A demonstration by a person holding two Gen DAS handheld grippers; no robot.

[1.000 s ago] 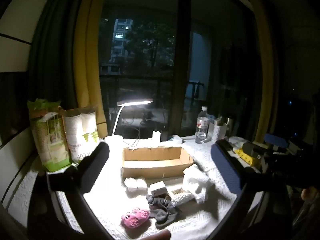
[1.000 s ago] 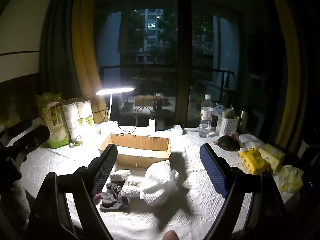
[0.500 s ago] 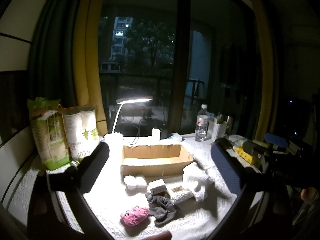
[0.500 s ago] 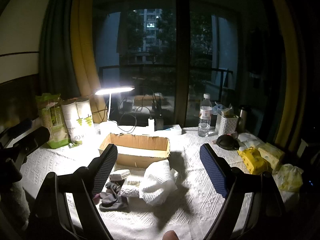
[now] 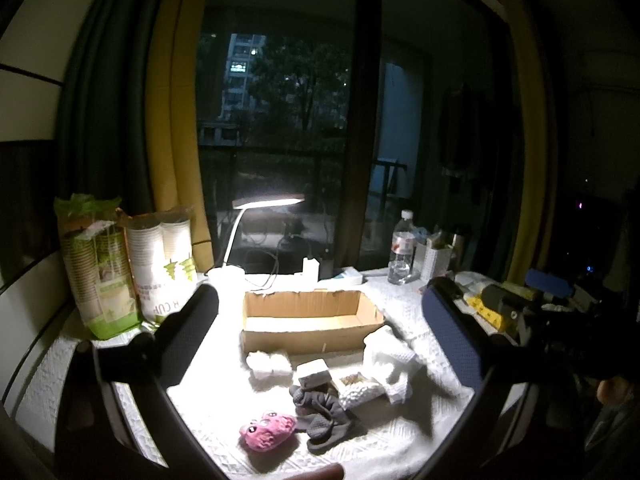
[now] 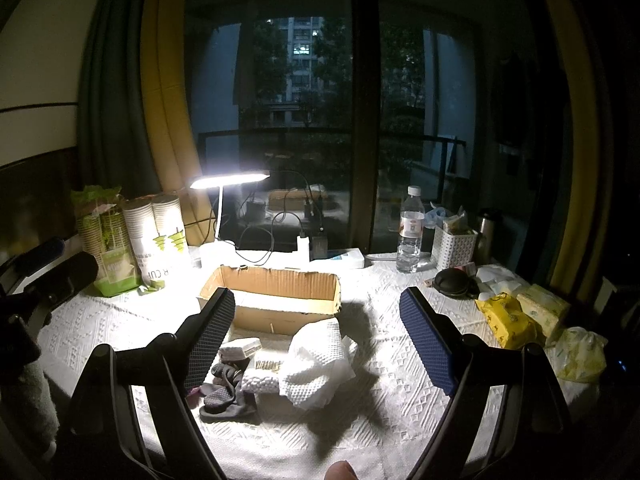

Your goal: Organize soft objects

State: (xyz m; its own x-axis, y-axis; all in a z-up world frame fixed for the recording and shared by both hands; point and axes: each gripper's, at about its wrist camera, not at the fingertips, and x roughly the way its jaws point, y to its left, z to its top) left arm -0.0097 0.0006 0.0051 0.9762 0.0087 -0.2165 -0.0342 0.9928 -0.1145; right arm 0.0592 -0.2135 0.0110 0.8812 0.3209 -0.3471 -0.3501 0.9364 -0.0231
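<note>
Grippers both wide open w/ nothing held: left gripper [image 5: 320, 332], right gripper [image 6: 316, 328]. Pink plush [image 5: 267, 434], grey socks [image 5: 320, 412], white cloth [image 6: 320, 354] lie near cardboard box [image 5: 308, 314] on tabletop [image 6: 400, 420].

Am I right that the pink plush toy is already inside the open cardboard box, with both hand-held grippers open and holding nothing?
Not quite. The pink plush toy lies on the white tablecloth in front of the open cardboard box, not in it, as the left wrist view shows. The rest holds: the left hand-held gripper and right hand-held gripper are open and hold nothing.
</note>
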